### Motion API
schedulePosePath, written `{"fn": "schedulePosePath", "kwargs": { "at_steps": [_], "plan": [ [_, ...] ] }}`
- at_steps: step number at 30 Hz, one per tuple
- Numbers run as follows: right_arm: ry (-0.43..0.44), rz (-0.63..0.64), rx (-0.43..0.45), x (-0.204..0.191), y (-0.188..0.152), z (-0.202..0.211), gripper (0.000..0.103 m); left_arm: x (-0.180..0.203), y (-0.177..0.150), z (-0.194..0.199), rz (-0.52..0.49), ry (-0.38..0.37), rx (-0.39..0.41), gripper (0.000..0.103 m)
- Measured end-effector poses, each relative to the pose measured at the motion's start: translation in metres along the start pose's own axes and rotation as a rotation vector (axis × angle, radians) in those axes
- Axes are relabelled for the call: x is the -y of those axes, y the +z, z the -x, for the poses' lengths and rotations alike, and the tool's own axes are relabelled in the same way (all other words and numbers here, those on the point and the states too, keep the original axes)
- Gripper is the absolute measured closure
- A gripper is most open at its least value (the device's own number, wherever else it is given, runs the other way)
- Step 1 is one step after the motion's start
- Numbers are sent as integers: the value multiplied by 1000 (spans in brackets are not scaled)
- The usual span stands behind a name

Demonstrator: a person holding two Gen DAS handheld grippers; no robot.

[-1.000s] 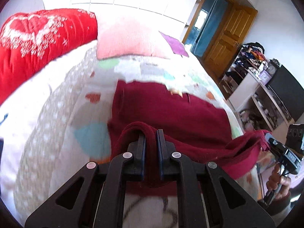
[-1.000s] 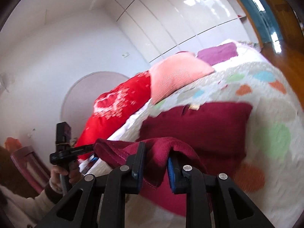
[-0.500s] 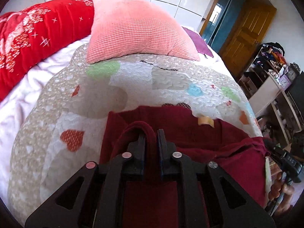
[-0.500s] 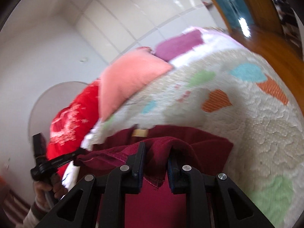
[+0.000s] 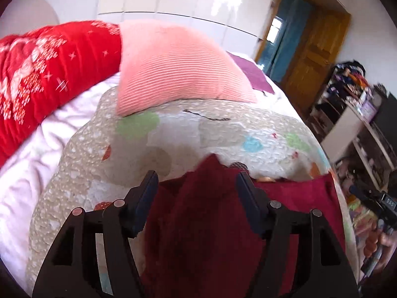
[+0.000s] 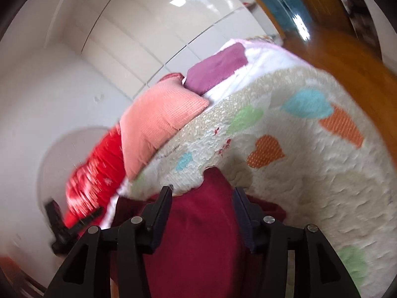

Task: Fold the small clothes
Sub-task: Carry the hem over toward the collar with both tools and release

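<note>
A dark red garment lies folded over on the patterned quilt. My left gripper is open, its jaws wide apart above the garment's near left corner, holding nothing. In the right wrist view the same garment lies under my right gripper, which is also open and empty over the right corner. A pointed fold of cloth sticks up between each pair of fingers. The other gripper shows at the right edge of the left wrist view and at the left edge of the right wrist view.
A pink pillow, a red blanket and a purple cloth lie at the head of the bed. A wooden door and cluttered shelves stand to the right. The wooden floor lies beyond the bed's edge.
Both grippers carried the garment's near edge forward over the rest, then opened and let it go. The cloth now lies doubled on the quilt.
</note>
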State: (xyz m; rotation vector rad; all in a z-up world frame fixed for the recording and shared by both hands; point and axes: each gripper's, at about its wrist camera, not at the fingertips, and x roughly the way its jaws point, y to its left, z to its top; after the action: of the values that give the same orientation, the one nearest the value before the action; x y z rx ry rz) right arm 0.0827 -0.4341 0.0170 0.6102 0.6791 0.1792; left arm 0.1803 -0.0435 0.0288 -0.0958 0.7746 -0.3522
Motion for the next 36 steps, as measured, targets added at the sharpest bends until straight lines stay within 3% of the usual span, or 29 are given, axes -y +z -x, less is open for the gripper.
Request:
{"fn": "schedulePosePath", "kwargs": {
  "at_steps": [2,6,11,15,22,29,36],
  "plan": [
    [-65,129,-18,-22,-6,-4,54,9,-2,-5,-32,13,-4,37],
    [-147,262,-87,-44,-18,-36,62,15,-8,-38,-25,57,-81,37],
    [-312,265,-140,-25,-21,-82,65,2,-14,-86,11,158,-167,38],
    [-360,218,-161,-3,-16,-101,67,-2,-19,-105,20,180,-186,37],
    [-373,223,-177,-2,-12,-105,66,-2,-16,-105,31,195,-186,37],
    [-299,246,-135,-35,-30,-45,64,6,-18,-73,19,184,-163,37],
    [-320,303,-113,-53,-54,-19,62,14,-29,-47,-4,178,-145,37]
  ]
}}
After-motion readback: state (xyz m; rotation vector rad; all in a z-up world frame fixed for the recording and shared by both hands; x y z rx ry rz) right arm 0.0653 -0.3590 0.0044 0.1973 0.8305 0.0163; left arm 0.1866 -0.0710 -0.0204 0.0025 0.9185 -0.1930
